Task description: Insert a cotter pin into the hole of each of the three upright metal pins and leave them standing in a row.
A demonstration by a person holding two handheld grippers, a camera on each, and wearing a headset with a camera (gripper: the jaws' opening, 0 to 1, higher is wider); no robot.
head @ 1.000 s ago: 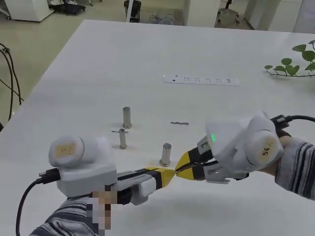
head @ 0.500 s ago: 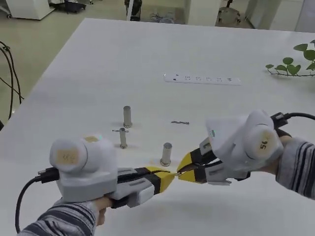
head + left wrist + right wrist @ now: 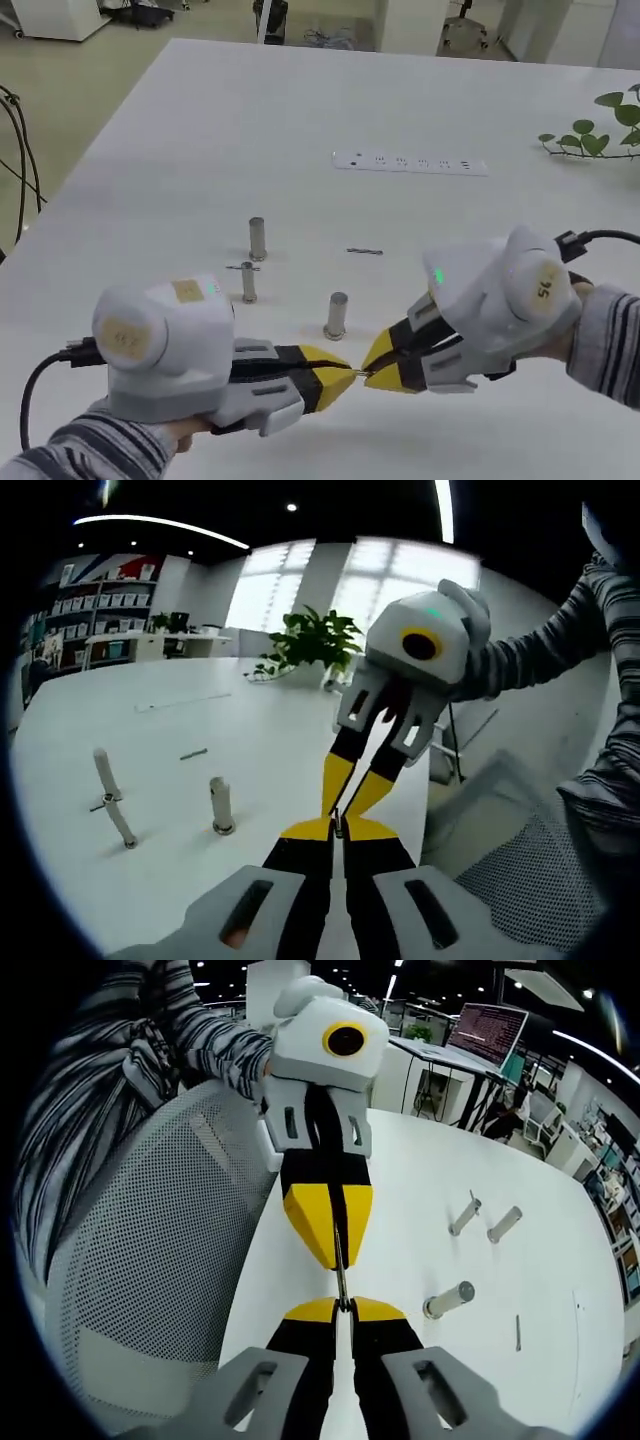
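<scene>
Three upright metal pins stand on the white table: a far one [image 3: 257, 239], a middle one [image 3: 248, 282] with a cotter pin through its hole, and a near one [image 3: 337, 314]. In front of the near pin my left gripper [image 3: 343, 375] and right gripper [image 3: 374, 368] meet tip to tip. A thin cotter pin [image 3: 340, 1265] spans the short gap, and both are shut on it. In the left gripper view my own tips [image 3: 340, 827] touch the right gripper's yellow fingers [image 3: 375, 785]. A loose cotter pin [image 3: 364, 251] lies flat behind the pins.
A white power strip [image 3: 410, 163] lies across the far middle of the table. Plant leaves [image 3: 600, 125] reach in at the far right edge. A grey mesh chair back [image 3: 150, 1260] sits close behind the left gripper, off the table's near edge.
Both grippers have drifted slightly nearer to me with their tips still together. The left gripper's body has rolled and come further forward. The upright pins have not moved.
</scene>
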